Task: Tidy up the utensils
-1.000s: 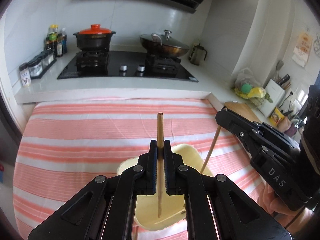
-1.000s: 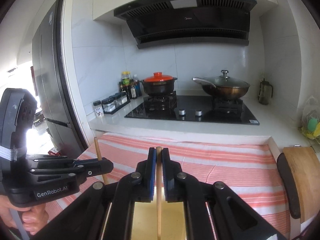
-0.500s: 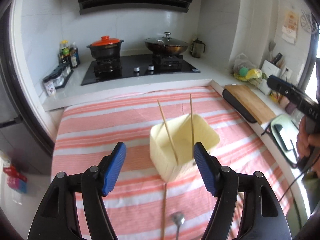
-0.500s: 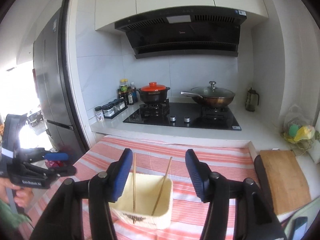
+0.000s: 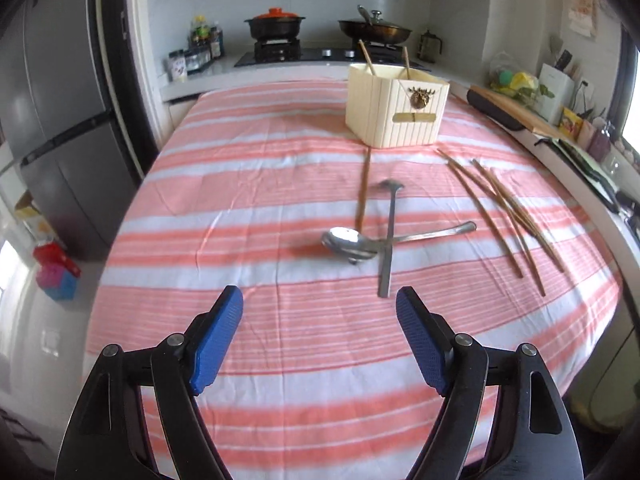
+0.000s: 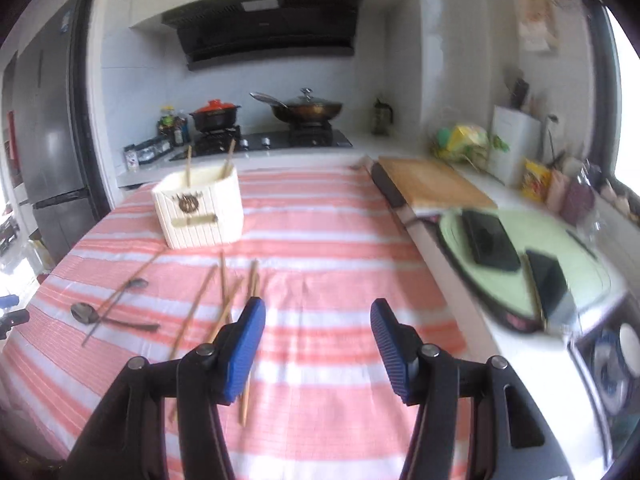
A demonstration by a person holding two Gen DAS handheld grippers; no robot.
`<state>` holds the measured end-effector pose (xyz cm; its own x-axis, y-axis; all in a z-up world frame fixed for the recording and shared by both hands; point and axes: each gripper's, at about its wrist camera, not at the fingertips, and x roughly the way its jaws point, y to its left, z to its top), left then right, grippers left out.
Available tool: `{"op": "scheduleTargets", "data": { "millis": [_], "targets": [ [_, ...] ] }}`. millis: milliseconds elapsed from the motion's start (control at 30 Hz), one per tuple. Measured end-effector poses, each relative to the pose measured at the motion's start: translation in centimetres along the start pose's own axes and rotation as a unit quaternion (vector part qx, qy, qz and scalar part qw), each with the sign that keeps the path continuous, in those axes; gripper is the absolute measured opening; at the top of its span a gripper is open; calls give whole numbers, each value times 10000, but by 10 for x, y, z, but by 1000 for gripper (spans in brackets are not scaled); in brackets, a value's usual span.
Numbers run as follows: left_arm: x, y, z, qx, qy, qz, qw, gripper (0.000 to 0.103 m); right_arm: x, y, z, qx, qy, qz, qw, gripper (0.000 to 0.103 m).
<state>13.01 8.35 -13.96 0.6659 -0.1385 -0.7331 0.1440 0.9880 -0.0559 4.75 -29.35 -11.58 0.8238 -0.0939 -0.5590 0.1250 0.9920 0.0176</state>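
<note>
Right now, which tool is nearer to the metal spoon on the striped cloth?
Left. The left tool hangs open just short of the metal spoon, almost in line with it. The right tool is open too, with the spoon far off to its left, beyond the loose chopsticks.

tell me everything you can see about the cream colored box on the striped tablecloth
The cream box is a ribbed, open-topped square container, plastic-looking, standing upright on the striped tablecloth toward the stove end. Its front face carries a small dark bronze-looking ornament above a gold-toned label strip. Two wooden chopsticks stand inside, leaning and poking above the rim. One loose chopstick lies on the cloth, its far end reaching the base. Neither gripper touches it.
</note>
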Motion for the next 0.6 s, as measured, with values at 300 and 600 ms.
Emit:
{"op": "scheduleTargets", "data": {
  "millis": [300,600],
  "targets": [
    [35,20,30,-227,-23,-265,9994,80,11,7,-42,213,327,3,9992,57],
    [117,2,110,609,773,-884,9912,80,13,31,-24,12,196,280,9994,57]
  ]
}}
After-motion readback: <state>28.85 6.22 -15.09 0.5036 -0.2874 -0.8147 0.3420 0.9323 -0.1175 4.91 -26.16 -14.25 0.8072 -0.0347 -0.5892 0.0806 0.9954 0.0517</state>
